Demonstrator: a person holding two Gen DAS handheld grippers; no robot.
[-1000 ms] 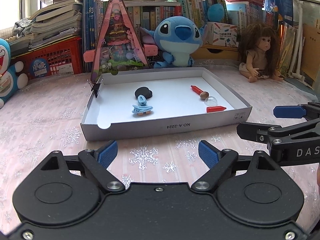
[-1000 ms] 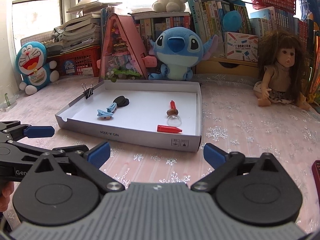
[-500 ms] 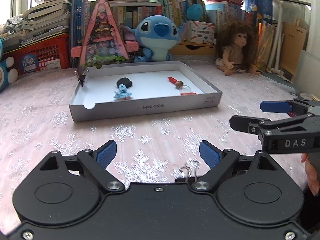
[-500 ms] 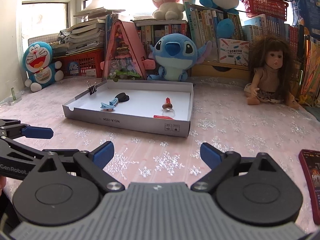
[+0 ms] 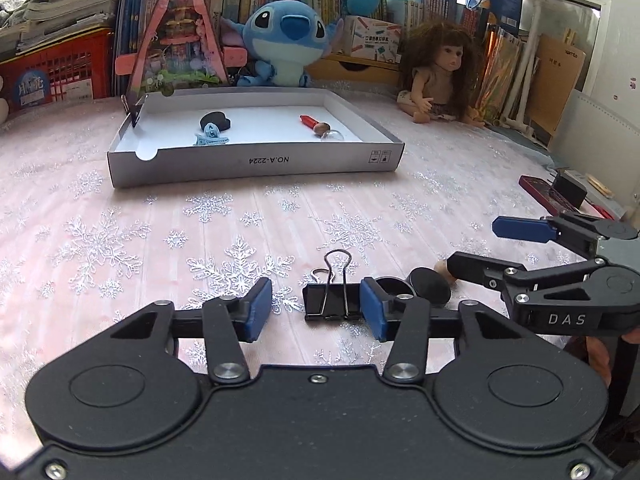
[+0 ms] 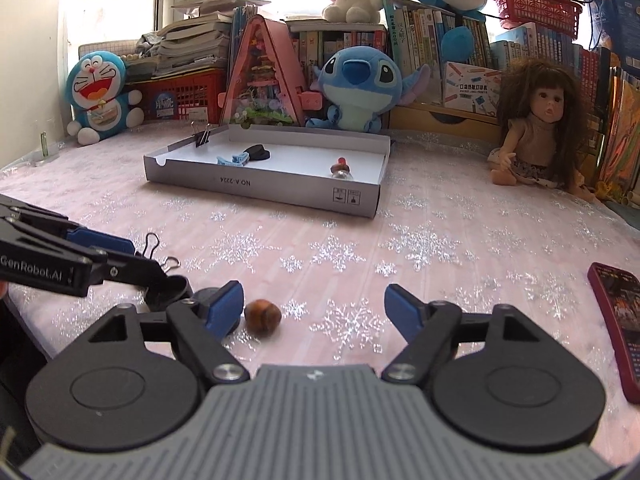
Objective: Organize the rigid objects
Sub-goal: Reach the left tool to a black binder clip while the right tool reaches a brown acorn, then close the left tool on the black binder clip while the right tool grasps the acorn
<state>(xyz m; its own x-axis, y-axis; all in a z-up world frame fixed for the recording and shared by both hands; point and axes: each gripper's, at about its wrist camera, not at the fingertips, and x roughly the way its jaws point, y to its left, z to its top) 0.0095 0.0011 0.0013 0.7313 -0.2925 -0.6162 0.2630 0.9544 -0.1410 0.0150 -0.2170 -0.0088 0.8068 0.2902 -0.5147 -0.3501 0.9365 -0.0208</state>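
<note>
Left wrist view: the left tool (image 5: 316, 307) has just been narrowing around the black metal binder clip (image 5: 326, 300); its right pad sits against the clip's end, the left pad apart. The clip's long axis runs left to right across the pink snowflake counter (image 5: 120, 240), wire handles pointing far, toward the white cardboard tray (image 5: 256, 164).

Right wrist view: the right tool (image 6: 314, 310), jaws wide but just closing, holds nothing; a round brown wooden bead (image 6: 262, 313) lies just beside its left pad.

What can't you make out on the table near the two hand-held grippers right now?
- Black round piece, left wrist view: largely behind the left hand-held gripper's finger.
- Wooden piece, left wrist view: covered by the right hand-held gripper's finger.
- Dark red device, right wrist view: cut off by the picture's edge, screen unreadable.
</note>
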